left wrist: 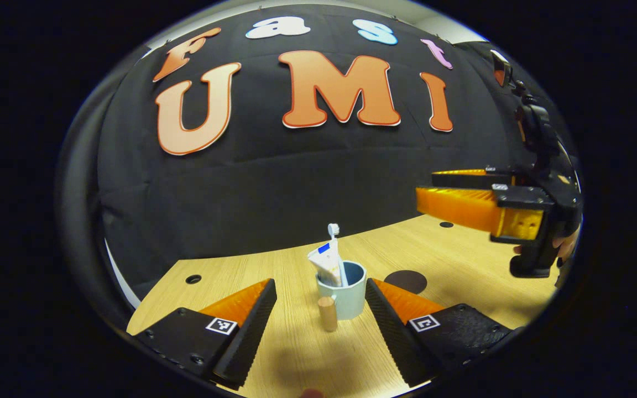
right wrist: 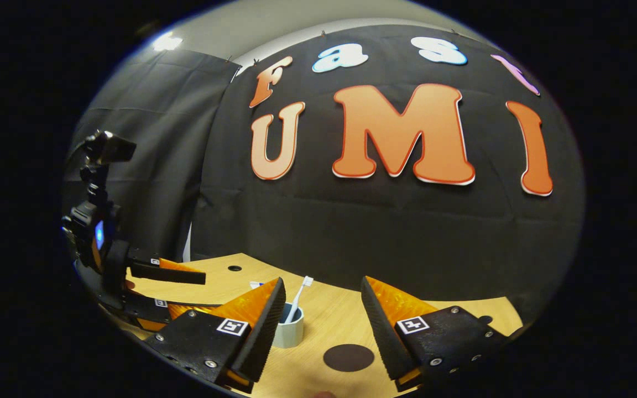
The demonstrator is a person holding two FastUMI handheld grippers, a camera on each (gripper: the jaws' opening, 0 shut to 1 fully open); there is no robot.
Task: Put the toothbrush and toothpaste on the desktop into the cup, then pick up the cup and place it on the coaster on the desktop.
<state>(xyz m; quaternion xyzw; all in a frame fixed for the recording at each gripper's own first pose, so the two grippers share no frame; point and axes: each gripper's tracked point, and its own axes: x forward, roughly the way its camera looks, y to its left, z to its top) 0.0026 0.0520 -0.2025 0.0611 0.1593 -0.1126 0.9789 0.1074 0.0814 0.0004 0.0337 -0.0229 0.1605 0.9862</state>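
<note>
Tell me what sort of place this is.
Probably a staged recording booth, not a bathroom: a black cloth wall backs a bare wooden desktop, where a cup with toothbrush stands near a coaster.

Black cloth wall (right wrist: 385, 232) behind light wood desktop (left wrist: 462, 260); pale ceiling (right wrist: 274, 27) above, lit.

My left hand-held gripper (left wrist: 321, 309) is level and low, its jaws spread wide with nothing between them. My right hand-held gripper (right wrist: 323, 312) is raised higher, jaws likewise apart and empty.
</note>
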